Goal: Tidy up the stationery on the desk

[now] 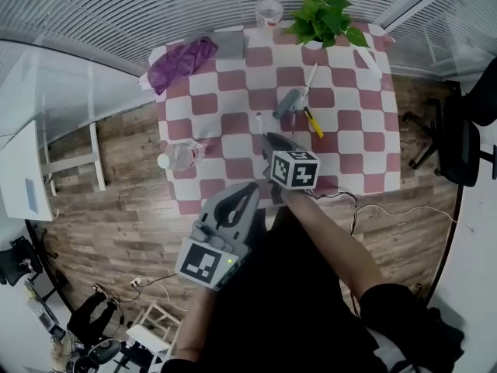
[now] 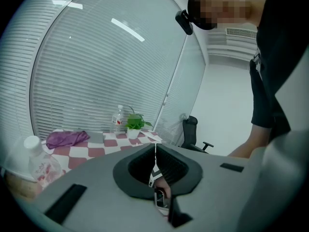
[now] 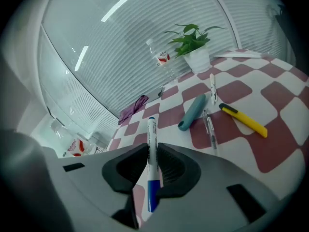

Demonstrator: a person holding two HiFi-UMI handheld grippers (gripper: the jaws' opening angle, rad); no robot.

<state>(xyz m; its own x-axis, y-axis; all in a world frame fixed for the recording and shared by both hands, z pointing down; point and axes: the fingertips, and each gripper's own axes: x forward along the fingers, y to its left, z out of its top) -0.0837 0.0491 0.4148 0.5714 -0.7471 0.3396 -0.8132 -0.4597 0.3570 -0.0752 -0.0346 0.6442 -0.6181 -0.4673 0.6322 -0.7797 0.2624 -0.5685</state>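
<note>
My right gripper (image 1: 268, 140) is shut on a white marker with a blue cap (image 3: 151, 163), held over the near part of the checkered table (image 1: 349, 142); the marker's tip (image 1: 260, 121) points away from me. Beyond it lie a teal pen case (image 3: 193, 111), a clear pen (image 3: 209, 129), a yellow utility knife (image 3: 244, 121) and a white pen (image 3: 212, 87). My left gripper (image 1: 250, 189) is shut with nothing in it, just off the table's near edge. In the left gripper view its jaws meet in a thin line, left gripper (image 2: 155, 151).
A purple cloth (image 1: 182, 62) and a grey pad (image 1: 229, 45) lie at the far left. At the back stand a water bottle (image 1: 268, 10) and a potted plant (image 1: 322, 18). Another bottle (image 1: 180, 156) lies at the table's left edge. An office chair (image 1: 458, 142) stands to the right.
</note>
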